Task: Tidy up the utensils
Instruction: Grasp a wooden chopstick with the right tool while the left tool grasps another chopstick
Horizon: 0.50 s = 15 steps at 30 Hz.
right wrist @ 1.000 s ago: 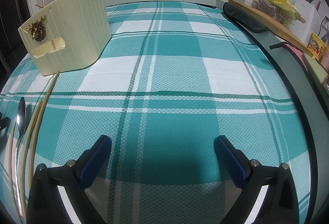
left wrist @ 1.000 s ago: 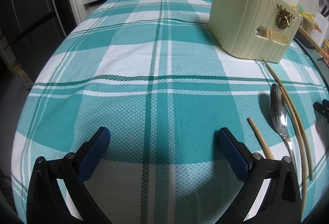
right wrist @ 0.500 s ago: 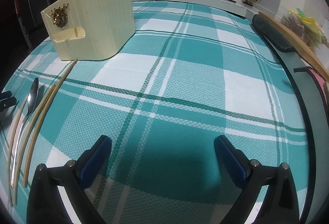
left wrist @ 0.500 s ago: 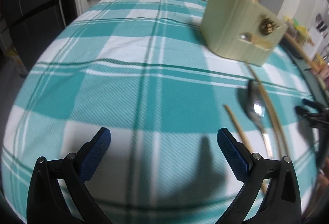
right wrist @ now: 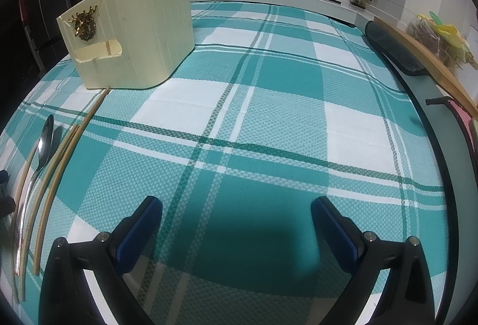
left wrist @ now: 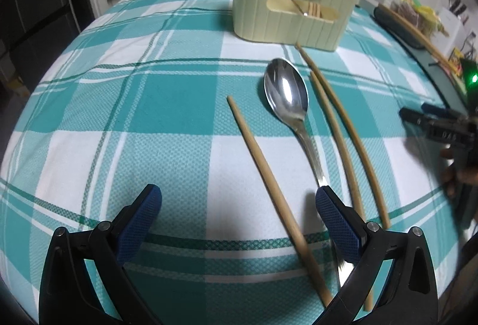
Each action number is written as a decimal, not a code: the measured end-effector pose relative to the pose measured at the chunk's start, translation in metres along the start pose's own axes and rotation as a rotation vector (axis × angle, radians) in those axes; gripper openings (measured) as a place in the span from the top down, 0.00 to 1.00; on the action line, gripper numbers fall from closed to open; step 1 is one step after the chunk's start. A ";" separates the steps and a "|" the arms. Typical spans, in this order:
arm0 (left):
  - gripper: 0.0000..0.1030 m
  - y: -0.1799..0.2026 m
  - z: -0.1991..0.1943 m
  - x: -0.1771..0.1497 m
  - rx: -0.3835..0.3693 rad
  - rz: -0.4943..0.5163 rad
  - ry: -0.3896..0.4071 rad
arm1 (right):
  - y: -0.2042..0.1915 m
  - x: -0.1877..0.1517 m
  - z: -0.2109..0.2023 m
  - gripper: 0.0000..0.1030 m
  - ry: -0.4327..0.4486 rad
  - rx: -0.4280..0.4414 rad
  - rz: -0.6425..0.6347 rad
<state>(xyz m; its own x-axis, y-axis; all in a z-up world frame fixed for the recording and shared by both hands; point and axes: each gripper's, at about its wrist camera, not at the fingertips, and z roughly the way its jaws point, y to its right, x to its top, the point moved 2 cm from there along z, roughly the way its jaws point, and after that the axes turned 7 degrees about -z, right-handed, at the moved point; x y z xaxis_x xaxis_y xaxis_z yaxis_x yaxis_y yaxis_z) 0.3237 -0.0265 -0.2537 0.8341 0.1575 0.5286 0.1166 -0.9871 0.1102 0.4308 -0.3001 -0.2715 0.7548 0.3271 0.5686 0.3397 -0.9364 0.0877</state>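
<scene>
both grippers, left [left wrist: 239, 217] and right [right wrist: 236, 223], gape wide, empty. spoon [left wrist: 286, 95] lies on the worktop among chopsticks [left wrist: 269, 175], before the holder [left wrist: 286, 14]. best to straddle one piece only.

Your left gripper [left wrist: 239, 205] has bare cloth [left wrist: 134, 116] to its left. Ahead, a chopstick [left wrist: 263, 163] and spoon [left wrist: 286, 92] lie in the way; the holder [left wrist: 269, 17] blocks far.
</scene>
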 end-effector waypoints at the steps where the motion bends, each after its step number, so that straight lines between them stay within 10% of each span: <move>1: 0.00 0.001 0.001 -0.002 0.022 0.024 -0.002 | 0.001 0.000 -0.001 0.00 0.000 0.003 0.001; 5: 0.00 -0.011 -0.002 -0.005 0.008 0.080 -0.020 | -0.005 0.000 -0.010 0.00 -0.040 -0.061 0.057; 12: 0.00 -0.028 -0.002 0.001 -0.016 0.174 -0.075 | -0.110 0.007 -0.055 0.02 -0.002 0.162 -0.091; 15: 0.00 -0.028 -0.008 -0.002 -0.007 0.196 -0.080 | -0.139 0.012 -0.046 0.34 -0.042 0.198 -0.139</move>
<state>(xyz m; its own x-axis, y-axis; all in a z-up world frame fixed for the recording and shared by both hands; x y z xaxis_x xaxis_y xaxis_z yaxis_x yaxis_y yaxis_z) 0.3145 0.0008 -0.2511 0.8806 -0.0412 0.4720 -0.0563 -0.9983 0.0179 0.3673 -0.1719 -0.2394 0.7143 0.4600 0.5274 0.5424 -0.8401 -0.0019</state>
